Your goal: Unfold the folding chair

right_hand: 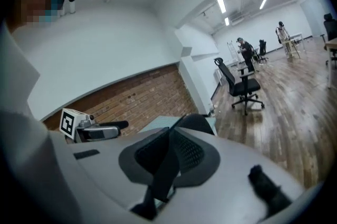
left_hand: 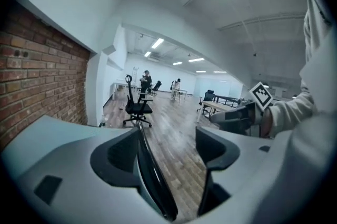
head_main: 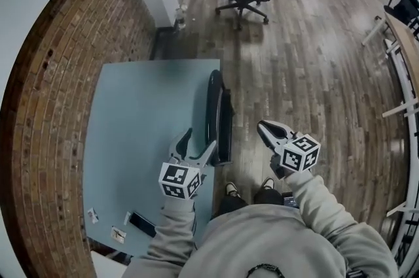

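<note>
A brown wood-plank floor (head_main: 308, 61) carries a pale blue rectangular counter (head_main: 144, 113). The flat, black folding chair (head_main: 216, 116) stands folded on the floor, against the counter's right edge. The left tool (head_main: 200, 139) is released at the chair's near end, with the chair's rim in the gap between its jaws, unpinched. The right tool (head_main: 263, 126) is clenched on nothing, just right of the chair.

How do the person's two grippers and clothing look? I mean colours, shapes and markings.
The left gripper and the right gripper both have light grey bodies with dark, tapering jaws. Each carries a white cube with black square markers at its back end: the left cube and the right cube. The person wears a long-sleeved, light grey-beige sweatshirt.
</note>
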